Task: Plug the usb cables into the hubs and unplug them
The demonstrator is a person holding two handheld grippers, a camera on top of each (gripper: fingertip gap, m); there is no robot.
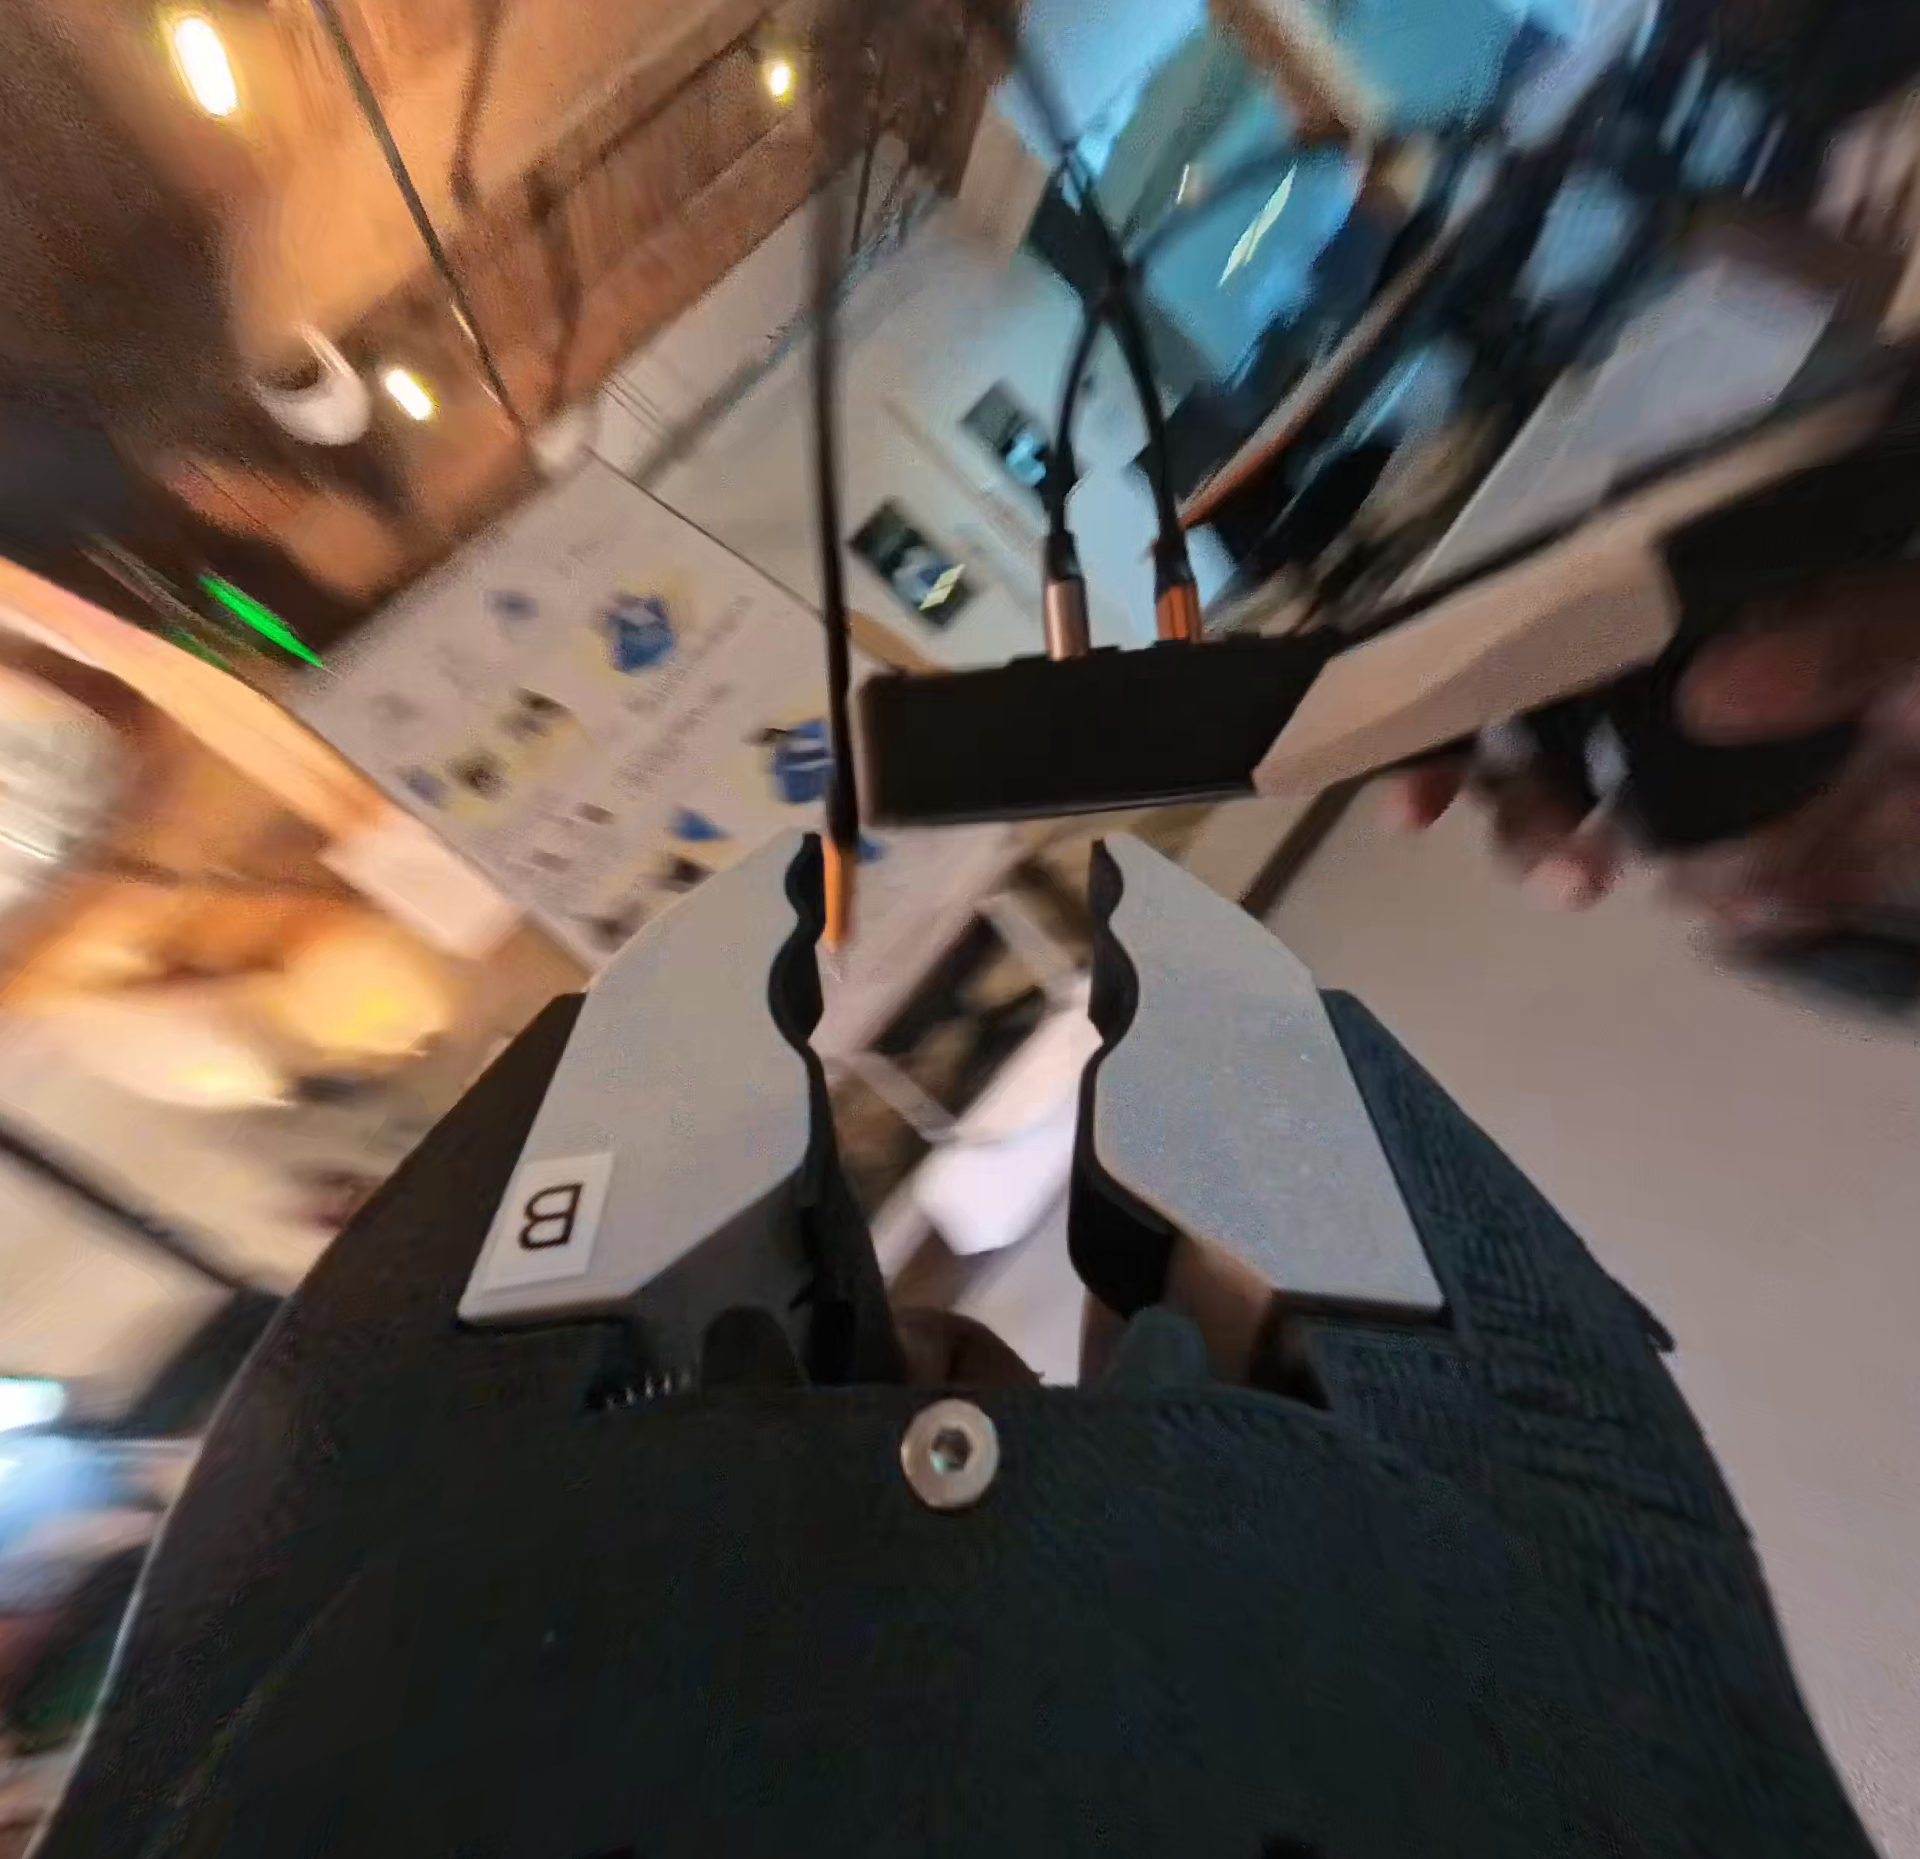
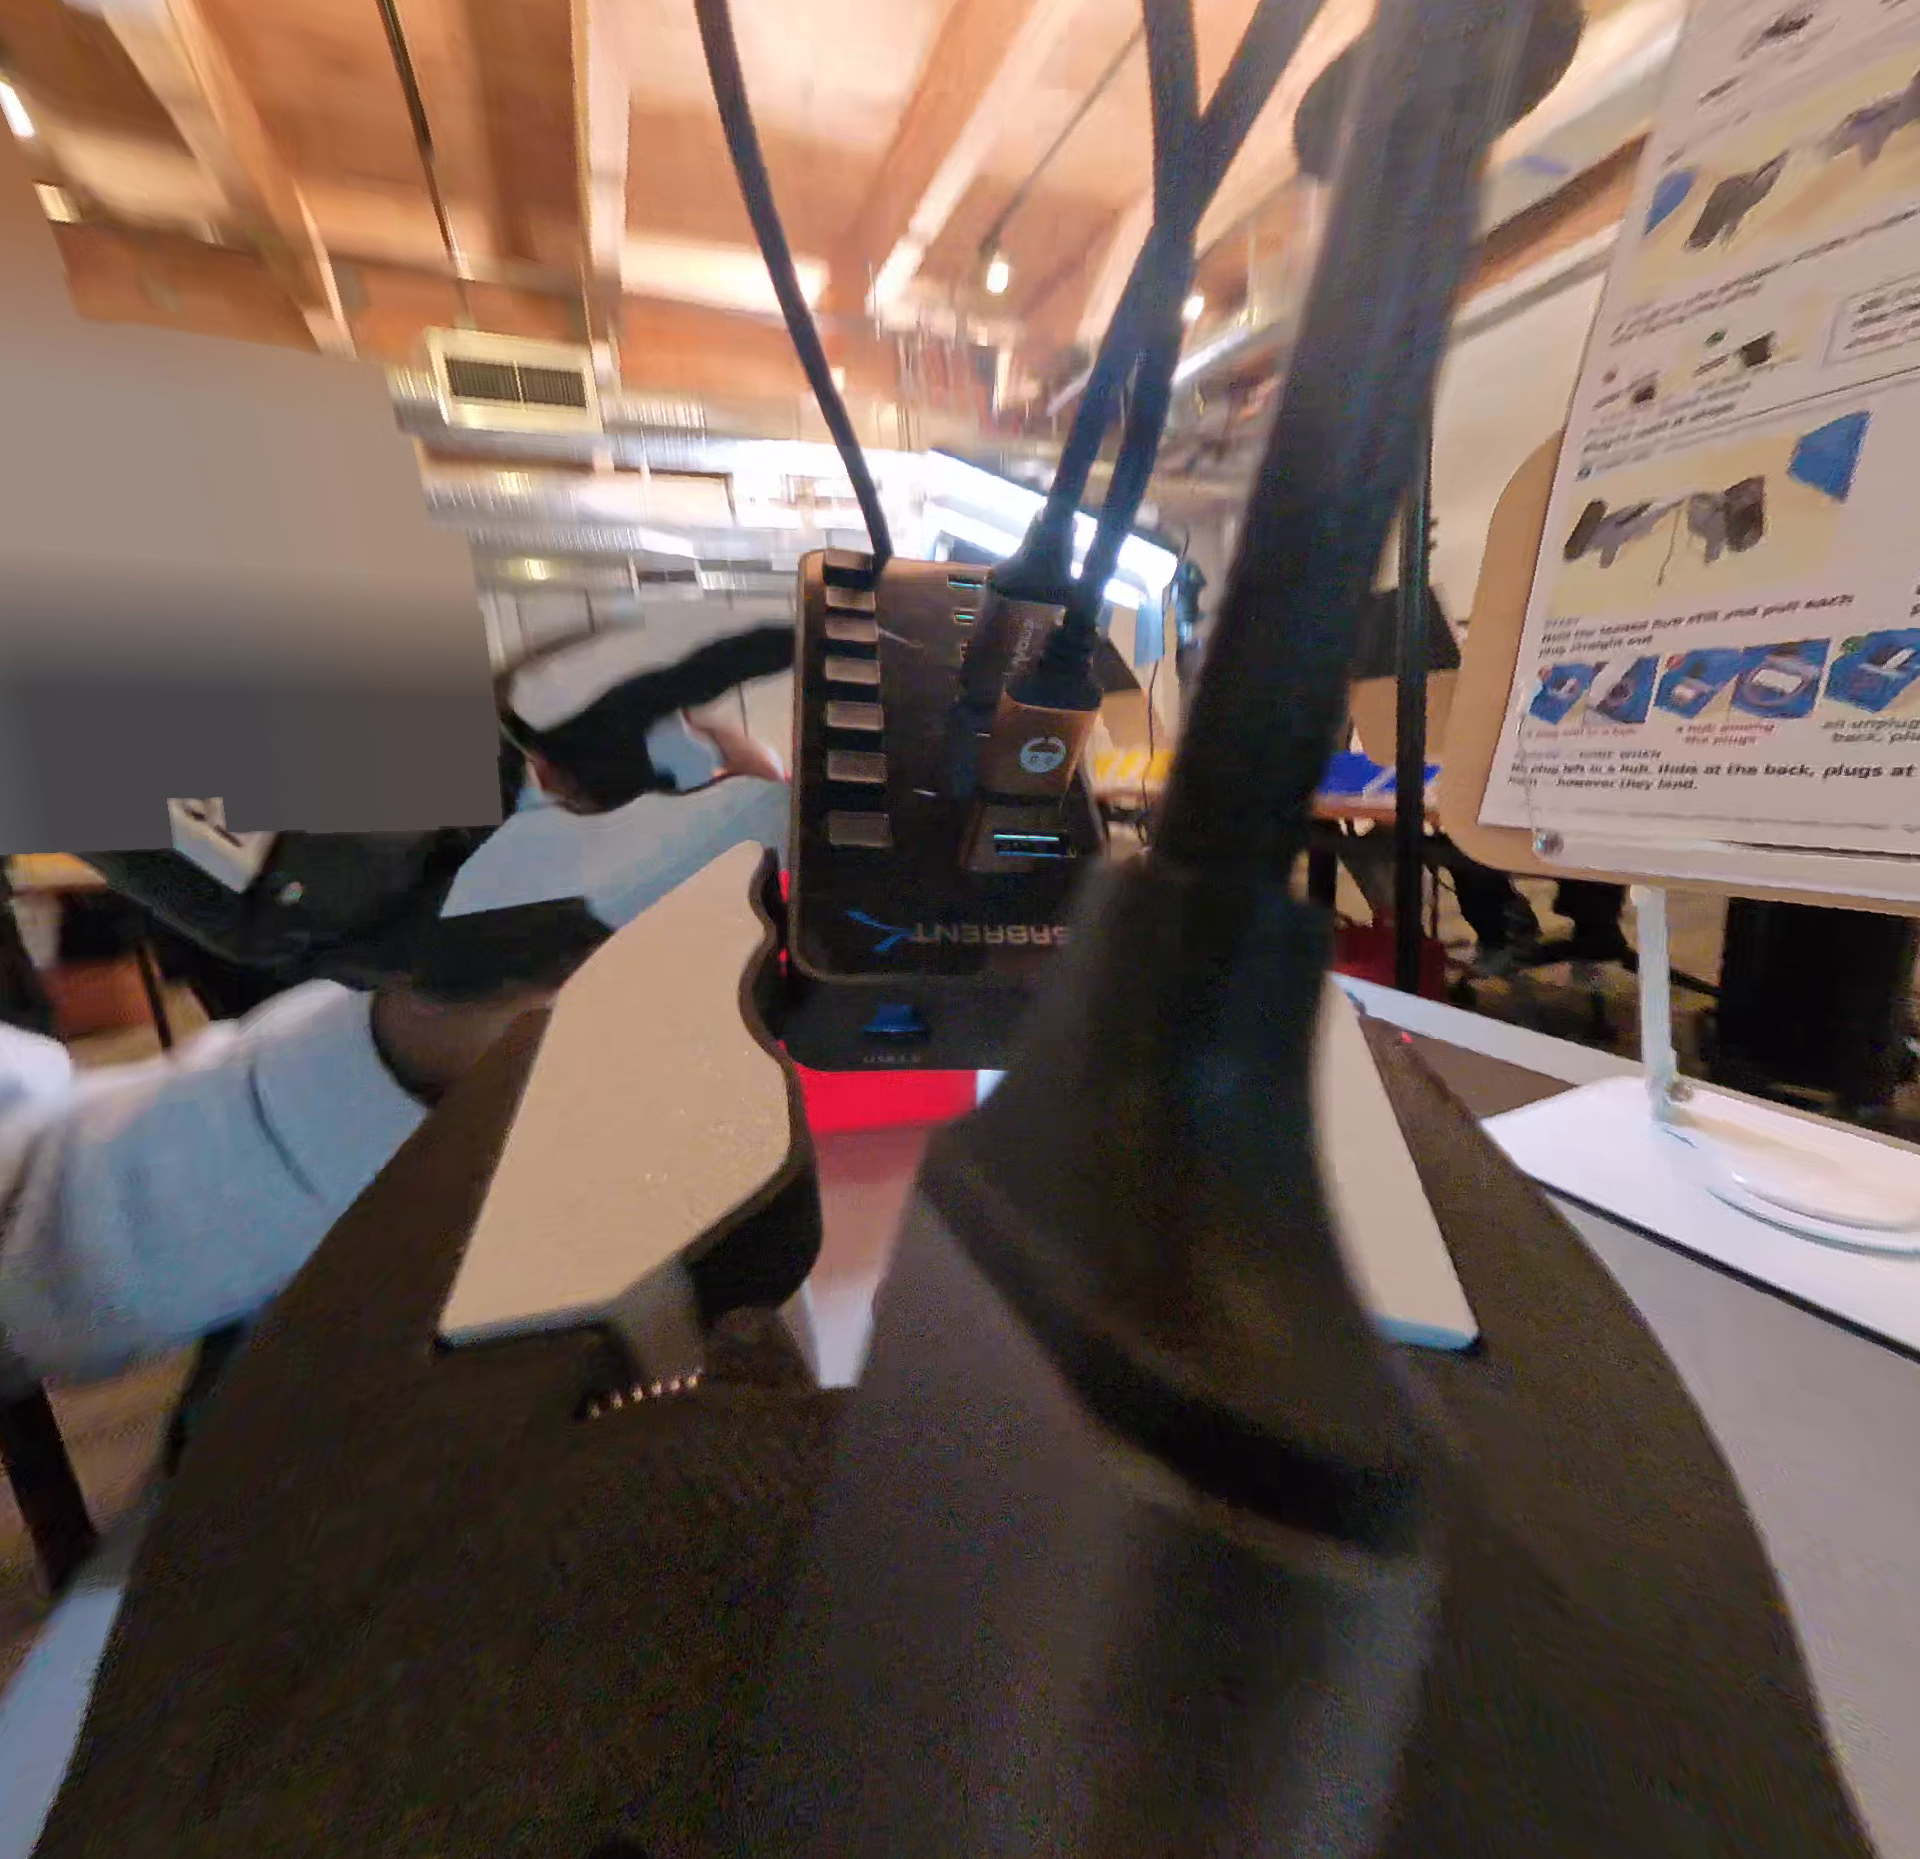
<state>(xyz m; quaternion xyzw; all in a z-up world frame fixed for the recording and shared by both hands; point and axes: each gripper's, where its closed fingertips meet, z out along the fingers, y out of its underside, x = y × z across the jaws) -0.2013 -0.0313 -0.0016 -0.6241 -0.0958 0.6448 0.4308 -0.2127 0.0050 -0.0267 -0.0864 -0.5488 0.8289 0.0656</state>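
Our right gripper [image 2: 914, 978] clamps the hub [image 2: 914, 770]; our left gripper [image 1: 951, 864] hangs released beside a loose plug [image 1: 836, 890], which may swing away, being ungripped

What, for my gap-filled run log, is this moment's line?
left gripper: open | orange plug: beside it | right gripper: holds hub

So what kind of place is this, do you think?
Probably a big open workshop or lab hall: exposed wooden ceiling, a ventilation grille, and an instruction sheet on a stand by the white table.
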